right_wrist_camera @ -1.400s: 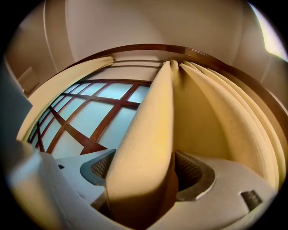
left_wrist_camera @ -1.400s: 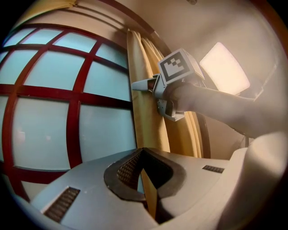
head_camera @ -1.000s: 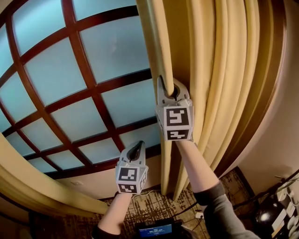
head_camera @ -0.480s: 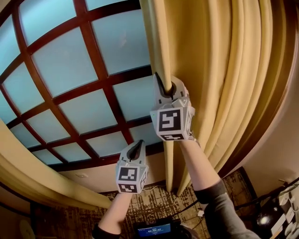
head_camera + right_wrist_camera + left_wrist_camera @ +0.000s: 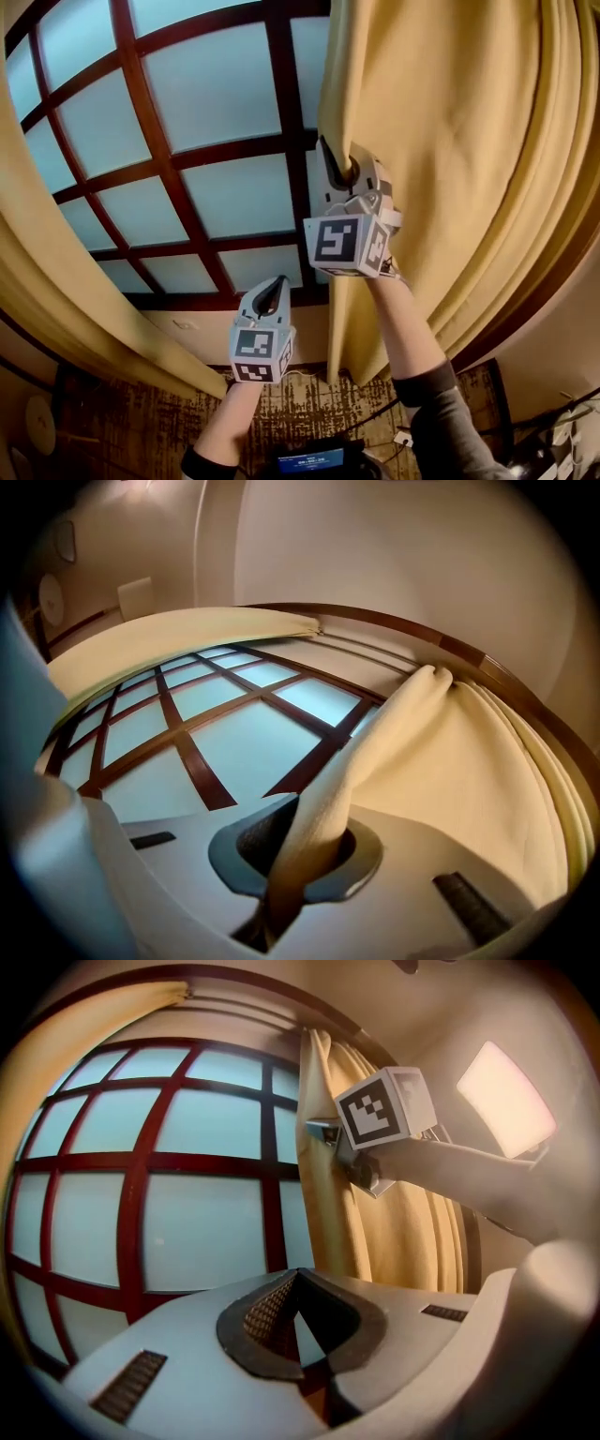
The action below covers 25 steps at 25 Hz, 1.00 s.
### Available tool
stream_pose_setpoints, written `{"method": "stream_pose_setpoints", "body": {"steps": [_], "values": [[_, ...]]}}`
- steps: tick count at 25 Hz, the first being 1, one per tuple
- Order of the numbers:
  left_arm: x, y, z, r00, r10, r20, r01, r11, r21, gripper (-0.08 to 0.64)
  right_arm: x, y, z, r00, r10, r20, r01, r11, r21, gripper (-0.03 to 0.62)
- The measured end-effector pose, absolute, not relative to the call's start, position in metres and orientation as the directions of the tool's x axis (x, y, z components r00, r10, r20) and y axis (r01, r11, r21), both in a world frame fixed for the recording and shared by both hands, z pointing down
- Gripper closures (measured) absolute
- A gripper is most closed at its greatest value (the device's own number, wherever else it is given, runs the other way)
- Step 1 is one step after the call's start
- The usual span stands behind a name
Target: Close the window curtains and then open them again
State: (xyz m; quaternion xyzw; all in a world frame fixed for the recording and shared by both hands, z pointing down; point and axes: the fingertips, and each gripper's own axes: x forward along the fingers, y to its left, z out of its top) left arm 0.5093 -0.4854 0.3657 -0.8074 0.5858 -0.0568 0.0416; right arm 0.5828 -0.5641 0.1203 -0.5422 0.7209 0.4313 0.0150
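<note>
At window (image 5: 216,84), R side: my R gripper (image 5: 339,171) (image 5: 302,847) is clamped on the leading edge of the R curtain (image 5: 459,141). Its jaws are nearly together w/ a fold of the yellow cloth pinched between the pads, and the cloth runs up & away from them toward the top of the window. The rest of that curtain hangs to the R of the grip, covering the R part of the glass. Its edge sits right at the jaws, just beside a vertical bar of the dark red-brown window frame (image 5: 284,94). My L gripper (image 5: 274,291) (image 5: 296,1288) is lower & to the L, jaws fully together w/ nothing between them. It's apart from both curtains and points at the frosted panes. L curtain (image 5: 56,272) is bunched at the far L, well apart from both grippers. Writing: none I can read. Marker cubes (image 5: 345,242) carry only black/white square patterns, no letters. Small screen (image 5: 307,461) at the bottom edge of head view shows some lines, too small to read.
</note>
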Motion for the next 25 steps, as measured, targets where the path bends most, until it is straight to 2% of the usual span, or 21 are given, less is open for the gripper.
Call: {"method": "stream_pose_setpoints", "body": {"steps": [15,21,25], "values": [[0.375,-0.432,0.363,0.118,-0.993,0.029,-0.988,-0.121,-0.094,0.56,0.414,-0.511,0.078,-0.576,-0.645,-0.502,-0.68,0.037,0.733,0.563],[0.328,-0.419,0.362,0.054,-0.999,0.006,-0.996,-0.054,-0.069,0.56,0.324,-0.488,0.106,-0.692,-0.615,-0.378,-0.509,0.045,0.86,0.566],[0.29,-0.409,0.366,0.007,-1.0,0.006,-0.998,-0.007,-0.06,0.56,0.268,-0.463,0.105,-0.73,-0.564,-0.387,-0.512,0.075,0.856,0.565]]}}
